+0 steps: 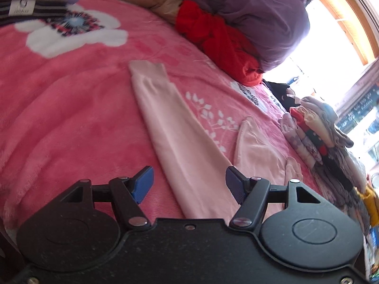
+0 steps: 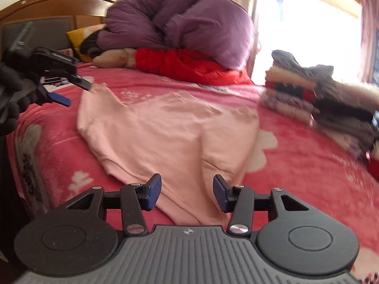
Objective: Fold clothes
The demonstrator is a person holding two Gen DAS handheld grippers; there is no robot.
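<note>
The pile of folded clothes (image 2: 308,97) right of the right claw (image 2: 187,193) is smeared by blur and cut by the edge, its single pieces impossible to tell apart.

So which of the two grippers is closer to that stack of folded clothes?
Right, probably. The right gripper hovers over the pink top, beside the stack of folded clothes; the left gripper is beyond the top's far sleeve.

Open pink blanket (image 1: 71,108): clear passage left of the pink garment (image 2: 165,127). Obstacles: folded clothes stack (image 2: 308,99) at the right edge; red garment (image 2: 184,64) and purple duvet (image 2: 189,19) heaped across the head of the bed; left gripper (image 2: 73,90) hung over the garment's far-left corner.
</note>
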